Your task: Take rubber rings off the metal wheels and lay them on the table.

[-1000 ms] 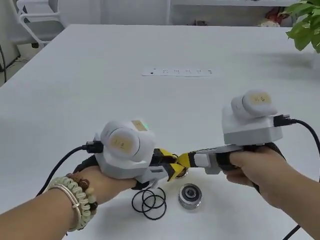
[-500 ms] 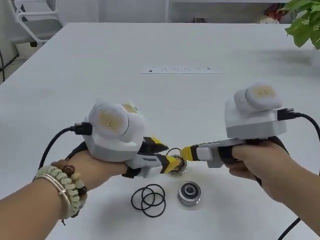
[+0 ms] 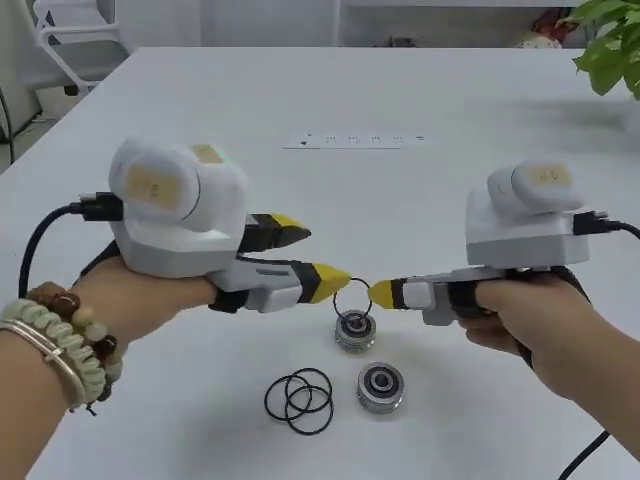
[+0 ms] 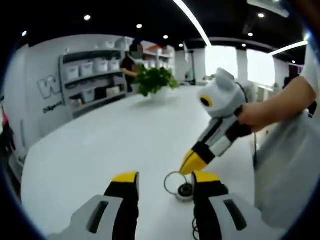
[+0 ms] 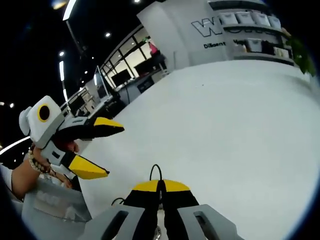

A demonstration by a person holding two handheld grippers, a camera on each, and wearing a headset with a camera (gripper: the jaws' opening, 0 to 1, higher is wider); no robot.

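Now the left hand-held gripper, jaws wide open and empty, has drawn back from the wheel, which sits on the desk, while the right hand-held gripper stays pinched shut on the rubber ring just above it, apparently nearly stripped off.

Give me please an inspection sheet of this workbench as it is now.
Surface: white table, bare in most places.
Job's things: round metal wheel below the jaw tips; second metal wheel nearer; overlapping black rubber rings lying flat.
Clutter: white socket strip.
Grippers: left hand-held gripper open; right hand-held gripper shut on thin black ring.
Cables: black cables from both.
Surroundings: white chair, green plant.
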